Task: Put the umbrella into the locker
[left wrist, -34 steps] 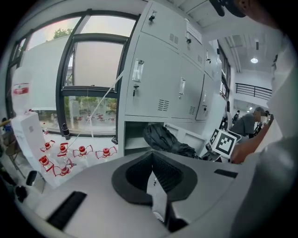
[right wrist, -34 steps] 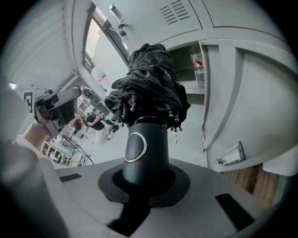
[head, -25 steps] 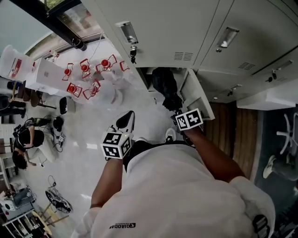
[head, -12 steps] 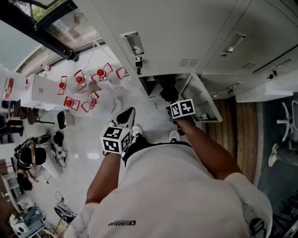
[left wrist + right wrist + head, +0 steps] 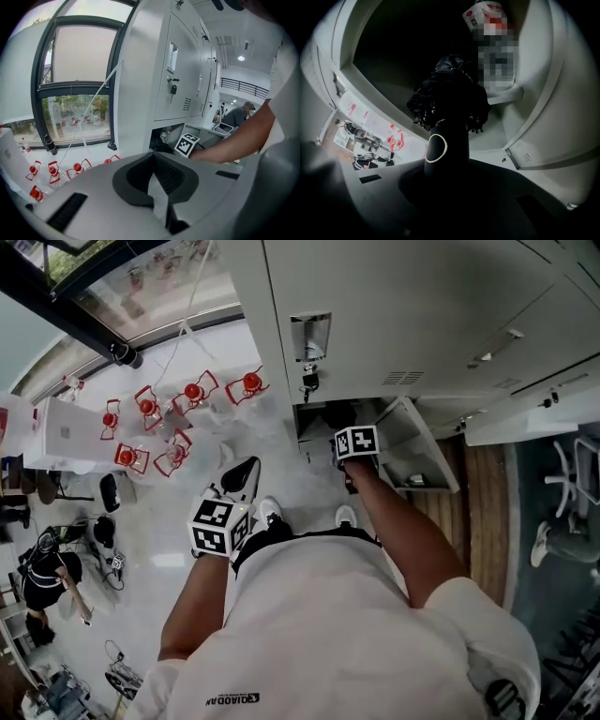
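The black folded umbrella [image 5: 450,96] points into the dark open locker compartment [image 5: 393,42]. My right gripper [image 5: 445,164] is shut on its black handle [image 5: 443,147], which bears a pale ring. From the head view the right gripper [image 5: 353,441] reaches into the locker opening [image 5: 317,420], beside the swung-open door [image 5: 417,454]; only a dark bit of umbrella [image 5: 337,415] shows there. My left gripper [image 5: 240,478] hangs over the white floor, left of the locker, shut with nothing in it. In the left gripper view its jaws [image 5: 154,161] meet, and the right gripper's marker cube [image 5: 187,144] sits at the locker mouth.
A bottle with a red label [image 5: 485,16] stands inside the compartment. Keys [image 5: 308,381] hang from the locker above. Several red-capped water bottles [image 5: 155,413] stand on the floor by the window. A person [image 5: 42,573] sits far left; an office chair [image 5: 562,521] stands right.
My right gripper has carried the umbrella forward and down into the locker opening. The left gripper has drifted left across the floor. The head view has swung toward the lockers.
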`<state>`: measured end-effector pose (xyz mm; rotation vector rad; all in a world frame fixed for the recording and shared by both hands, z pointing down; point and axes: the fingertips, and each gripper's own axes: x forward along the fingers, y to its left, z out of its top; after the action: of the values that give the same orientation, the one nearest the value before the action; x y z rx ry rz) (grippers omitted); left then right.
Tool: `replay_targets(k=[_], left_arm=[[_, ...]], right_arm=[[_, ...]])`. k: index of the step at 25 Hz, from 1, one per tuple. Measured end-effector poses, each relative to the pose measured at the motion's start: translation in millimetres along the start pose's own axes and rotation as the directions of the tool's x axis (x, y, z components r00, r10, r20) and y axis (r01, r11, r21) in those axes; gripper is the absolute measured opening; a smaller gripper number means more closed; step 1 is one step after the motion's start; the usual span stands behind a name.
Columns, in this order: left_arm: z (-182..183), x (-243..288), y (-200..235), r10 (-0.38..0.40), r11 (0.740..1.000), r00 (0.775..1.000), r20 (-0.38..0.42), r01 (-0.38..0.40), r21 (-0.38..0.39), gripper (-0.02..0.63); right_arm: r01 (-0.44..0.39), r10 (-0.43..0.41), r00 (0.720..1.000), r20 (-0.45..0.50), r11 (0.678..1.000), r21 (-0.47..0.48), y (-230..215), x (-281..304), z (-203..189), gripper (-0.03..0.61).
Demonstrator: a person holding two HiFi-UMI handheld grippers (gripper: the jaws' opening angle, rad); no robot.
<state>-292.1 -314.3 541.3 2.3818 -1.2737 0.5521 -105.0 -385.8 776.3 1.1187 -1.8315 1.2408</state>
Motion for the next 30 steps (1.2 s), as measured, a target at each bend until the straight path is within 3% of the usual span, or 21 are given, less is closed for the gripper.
replay_targets(k=[8, 14, 17, 19, 21, 30], left_arm=[[-24.3, -33.0, 28.1, 0.062, 0.998, 0.997, -0.035, -0.062, -0.025, 0.014], [-35.1, -47.4, 31.9, 0.098, 0.994, 0.994, -0.044, -0.099, -0.044, 0.014], [-38.5, -49.3, 28.9, 0.103, 0.993, 0.994, -0.044, -0.106, -0.057, 0.014], [-38.8, -47.1, 26.7, 0.102, 0.993, 0.994, -0.041, -0.104, -0.063, 0.014], [-36.4, -43.5, 23.2, 0.095, 0.993, 0.995, -0.032, -0.097, -0.067, 0.014], [-18.9, -20.2, -2.0, 0.032, 0.998, 0.999, 0.009, -0.032, -0.062, 0.014]], right_arm=[[0.051, -0.052, 0.997, 0.059, 0.999, 0.011, -4.1, 26.4, 39.4, 0.069], [0.085, -0.085, 0.995, 0.046, 0.996, -0.012, -14.9, 39.8, 55.2, 0.075], [0.079, -0.073, 0.994, 0.082, 0.995, -0.067, -13.3, 38.7, 55.7, 0.089], [0.077, -0.065, 0.992, 0.105, 0.991, -0.111, -10.7, 34.3, 57.0, 0.199], [0.085, -0.07, 0.992, 0.109, 0.987, -0.138, -10.9, 25.6, 52.6, 0.228], [0.141, -0.089, 0.982, 0.166, 0.93, -0.34, -13.3, -43.9, -0.9, 0.232]])
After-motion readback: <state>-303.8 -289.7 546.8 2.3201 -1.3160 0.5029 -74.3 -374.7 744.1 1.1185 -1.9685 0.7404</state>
